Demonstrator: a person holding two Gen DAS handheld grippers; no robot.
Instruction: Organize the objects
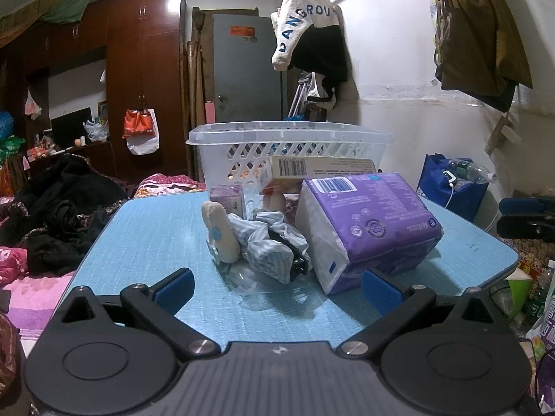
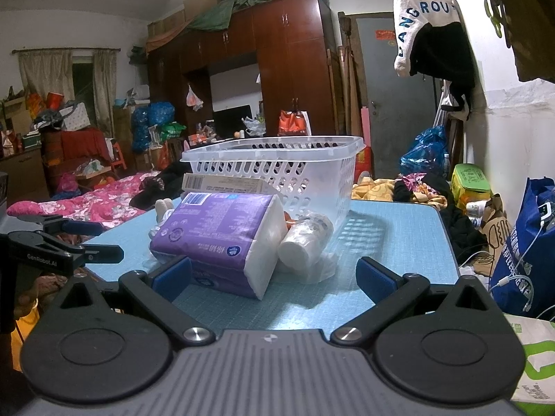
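A white plastic basket (image 1: 291, 145) stands at the far side of the blue table (image 1: 156, 235); it also shows in the right wrist view (image 2: 277, 166). In front of it lie a purple tissue pack (image 1: 364, 222) (image 2: 222, 239), a flat box (image 1: 322, 166), a small purple carton (image 1: 229, 201), a striped cloth (image 1: 270, 246), a fuzzy beige item (image 1: 222, 232) and a white bottle (image 2: 305, 239). My left gripper (image 1: 277, 286) is open and empty, short of the pile. My right gripper (image 2: 274, 277) is open and empty, its left finger close to the tissue pack.
A bed with pink bedding and dark clothes (image 1: 52, 228) lies left of the table. A blue bag (image 2: 527, 249) and clutter stand at the right by the wall. The left gripper (image 2: 62, 242) shows at the left in the right wrist view.
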